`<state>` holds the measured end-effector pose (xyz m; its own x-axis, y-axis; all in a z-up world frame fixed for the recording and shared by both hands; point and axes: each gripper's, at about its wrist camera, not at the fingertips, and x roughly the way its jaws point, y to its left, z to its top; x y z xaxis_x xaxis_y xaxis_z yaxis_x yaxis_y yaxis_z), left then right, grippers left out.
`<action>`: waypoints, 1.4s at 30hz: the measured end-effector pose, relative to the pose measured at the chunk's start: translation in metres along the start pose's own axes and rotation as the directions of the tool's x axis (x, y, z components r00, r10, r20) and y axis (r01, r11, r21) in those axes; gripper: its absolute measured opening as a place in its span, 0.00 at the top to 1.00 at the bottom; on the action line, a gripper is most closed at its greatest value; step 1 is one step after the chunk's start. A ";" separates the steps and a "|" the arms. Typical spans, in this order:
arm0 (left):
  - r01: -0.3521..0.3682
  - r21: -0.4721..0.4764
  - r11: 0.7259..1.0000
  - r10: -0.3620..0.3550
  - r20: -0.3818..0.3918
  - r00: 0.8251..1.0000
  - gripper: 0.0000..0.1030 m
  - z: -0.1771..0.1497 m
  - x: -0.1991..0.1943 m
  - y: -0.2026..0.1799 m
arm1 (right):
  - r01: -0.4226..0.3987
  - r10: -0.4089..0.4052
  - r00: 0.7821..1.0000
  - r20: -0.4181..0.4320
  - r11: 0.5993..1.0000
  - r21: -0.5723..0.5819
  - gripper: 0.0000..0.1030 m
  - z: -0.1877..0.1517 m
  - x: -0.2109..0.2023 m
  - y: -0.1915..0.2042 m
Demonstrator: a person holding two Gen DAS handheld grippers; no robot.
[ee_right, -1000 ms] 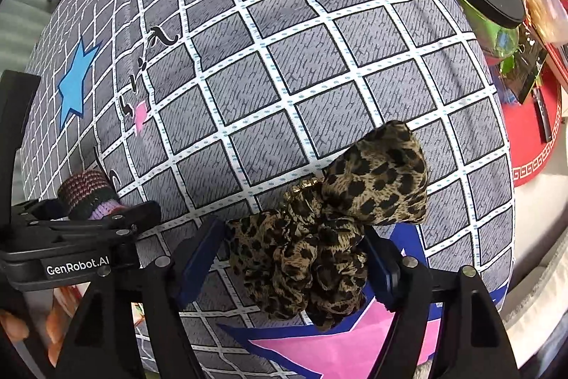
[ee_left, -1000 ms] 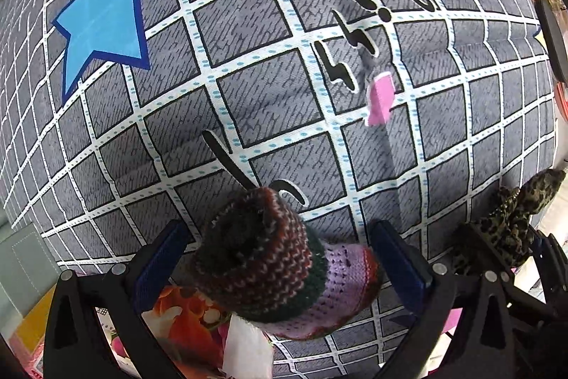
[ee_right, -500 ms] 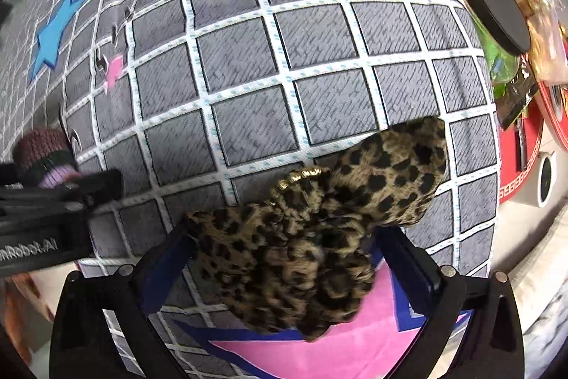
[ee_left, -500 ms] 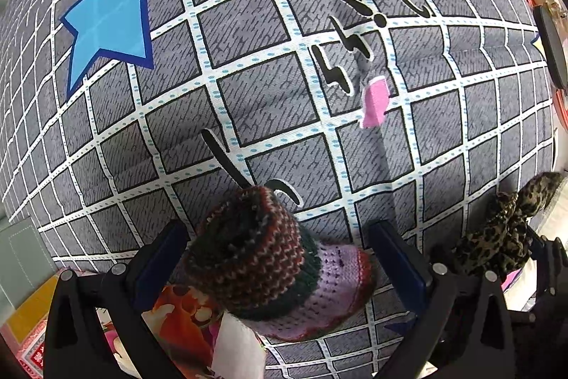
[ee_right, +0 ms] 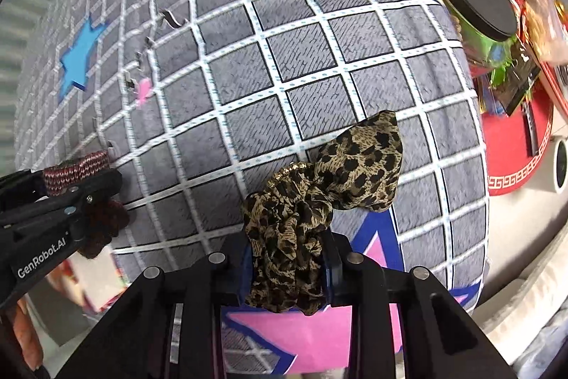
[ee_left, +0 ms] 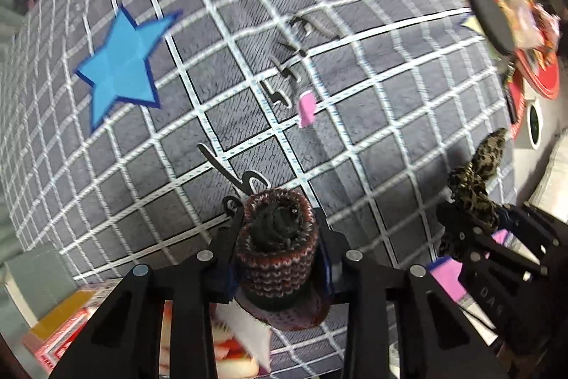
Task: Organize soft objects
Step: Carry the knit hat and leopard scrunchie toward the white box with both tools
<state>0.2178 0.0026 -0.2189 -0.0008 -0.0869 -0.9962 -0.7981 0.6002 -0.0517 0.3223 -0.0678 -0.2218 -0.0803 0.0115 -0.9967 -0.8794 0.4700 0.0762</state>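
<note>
My left gripper [ee_left: 280,251] is shut on a knitted sock [ee_left: 278,251], striped dark red, green and lilac, and holds it above the near edge of the grey grid-patterned cloth [ee_left: 220,66]. My right gripper [ee_right: 287,258] is shut on a leopard-print scrunchie [ee_right: 319,187], whose loose end hangs forward over the cloth [ee_right: 284,52]. In the left wrist view the scrunchie [ee_left: 472,187] and right gripper show at the right. In the right wrist view the sock [ee_right: 78,166] and left gripper [ee_right: 60,198] show at the left.
A jar with a black lid [ee_right: 475,2] and red trays with clutter [ee_right: 514,137] stand at the cloth's right edge. A blue star [ee_left: 120,66] and a pink patch [ee_left: 307,109] are printed on the cloth. Boxes and printed paper [ee_left: 64,325] lie below its near edge.
Both grippers have closed from open onto the items between their fingers, the left on the sock, the right on the scrunchie. Both have lifted and drawn back from the cloth.
</note>
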 end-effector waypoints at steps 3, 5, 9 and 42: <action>0.024 0.045 0.999 -0.026 0.046 0.999 0.64 -0.016 -0.021 -0.006 | -0.045 0.045 0.999 0.010 0.998 0.040 0.70 -0.003 -0.013 -0.016; 0.028 0.079 0.996 -0.035 0.081 0.996 0.64 -0.028 -0.035 -0.008 | -0.063 0.061 0.998 0.019 0.996 0.066 0.70 -0.012 -0.026 -0.028; 0.028 0.129 0.991 -0.044 0.127 0.991 0.64 -0.048 -0.058 -0.009 | -0.045 0.041 0.997 0.063 0.997 0.069 0.70 -0.018 -0.050 -0.030; 0.032 0.171 0.985 -0.082 0.293 0.953 0.64 -0.279 -0.131 0.147 | 0.009 0.027 0.993 0.117 0.955 -0.297 0.70 -0.185 -0.093 0.204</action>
<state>-0.0670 -0.1196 -0.0764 0.2412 0.1005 -0.9653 -0.6828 0.7244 -0.0952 0.0639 -0.1361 -0.1089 -0.0488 0.1269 -0.9907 -0.9798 0.1863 0.0721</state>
